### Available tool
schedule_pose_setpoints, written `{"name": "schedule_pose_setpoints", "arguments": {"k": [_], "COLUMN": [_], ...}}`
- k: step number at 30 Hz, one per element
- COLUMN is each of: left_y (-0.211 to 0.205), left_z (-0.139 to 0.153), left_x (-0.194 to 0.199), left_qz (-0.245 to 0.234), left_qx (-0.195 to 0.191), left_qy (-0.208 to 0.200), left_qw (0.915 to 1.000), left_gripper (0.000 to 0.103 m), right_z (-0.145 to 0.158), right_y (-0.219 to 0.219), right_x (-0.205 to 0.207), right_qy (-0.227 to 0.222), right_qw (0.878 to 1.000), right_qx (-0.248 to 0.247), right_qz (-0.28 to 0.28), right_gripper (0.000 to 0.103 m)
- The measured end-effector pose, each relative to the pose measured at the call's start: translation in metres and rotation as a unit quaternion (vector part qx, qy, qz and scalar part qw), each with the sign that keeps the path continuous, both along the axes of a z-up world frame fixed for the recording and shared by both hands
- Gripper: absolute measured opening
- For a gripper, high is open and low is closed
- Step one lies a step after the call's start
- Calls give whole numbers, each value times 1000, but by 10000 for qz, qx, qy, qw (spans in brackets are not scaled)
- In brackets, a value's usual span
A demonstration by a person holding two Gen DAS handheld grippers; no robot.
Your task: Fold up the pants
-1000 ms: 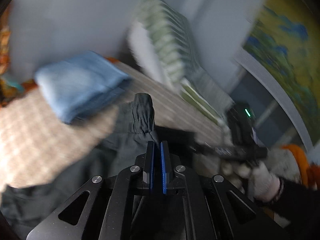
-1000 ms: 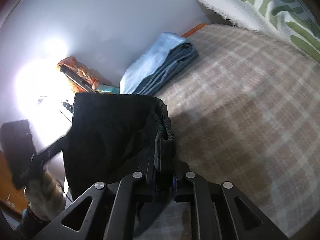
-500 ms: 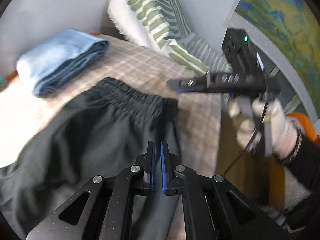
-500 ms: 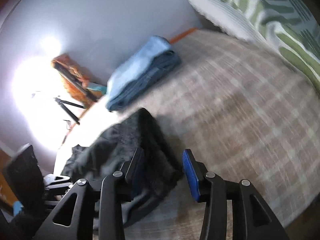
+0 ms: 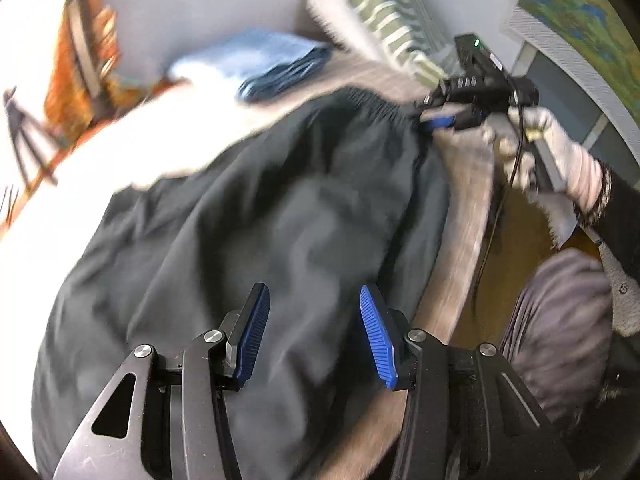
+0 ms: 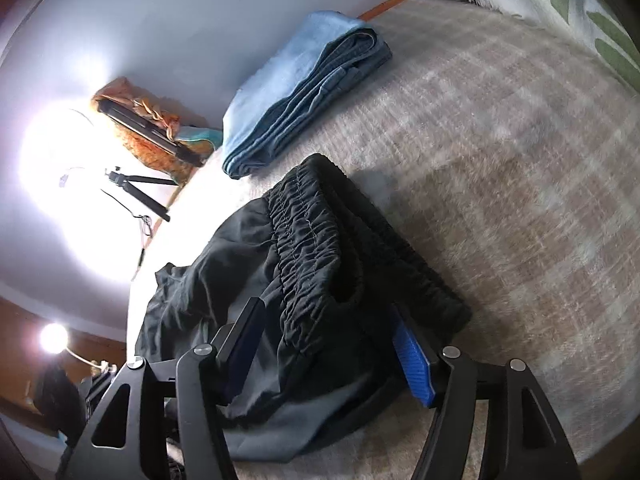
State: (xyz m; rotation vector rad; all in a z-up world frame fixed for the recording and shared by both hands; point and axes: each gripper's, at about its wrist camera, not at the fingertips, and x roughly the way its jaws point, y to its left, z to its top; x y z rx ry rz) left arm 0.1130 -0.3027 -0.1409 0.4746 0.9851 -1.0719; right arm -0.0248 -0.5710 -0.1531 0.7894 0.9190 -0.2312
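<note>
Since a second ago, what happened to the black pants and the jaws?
Both grippers let go. A second ago each was shut on the black pants, holding them up; now the pants lie spread on the plaid bedspread. The left gripper and right gripper have jaws opening, fabric under them but not pinched. The folded blue jeans and striped pillow stayed put.

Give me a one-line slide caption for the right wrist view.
Right tool opening over the black pants' elastic waistband on the plaid bed cover, folded blue jeans behind.
</note>
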Motion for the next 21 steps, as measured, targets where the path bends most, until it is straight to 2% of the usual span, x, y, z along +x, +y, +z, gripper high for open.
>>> {"name": "schedule_pose_setpoints", "arguments": {"k": [4,5,6,7,8,10,14,17,19,21], "left_y": [27,31,35,38,40,42,48,42,39,37], "left_z": [-22,-25,-28,-30,-32,-33,-30,-32,-40,-49], "left_x": [-7,-8,-9,-10,-10,-10,-11,-18,-21,-22], "left_qz": [129,141,166,190,205,212,118,-111,-233,-281], "left_qx": [374,421,451,454,450,447,415,458,560,643], "left_qy": [116,128,152,171,182,172,159,139,211,290], "left_qw": [9991,9989,9987,9986,9986,9986,9989,9988,9979,9971], "left_gripper": [47,47,47,47,47,47,47,47,47,47], "right_z": [-1,-3,-4,-5,-5,-2,21,50,55,43], "right_y": [10,11,13,15,16,16,5,-10,-21,-25], "right_x": [13,16,18,21,21,20,6,-14,-25,-26], "right_qy": [242,314,355,361,319,234,-205,-531,-517,-331], "right_qw": [9991,9986,9983,9986,9989,9994,9993,9978,9973,9981], "right_qx": [-351,-416,-457,-392,-333,-250,219,214,112,196], "right_qz": [-22,-49,-52,-6,-21,-65,-206,-332,-506,-481], "right_gripper": [68,62,43,33,31,18,11,11,11,11]}}
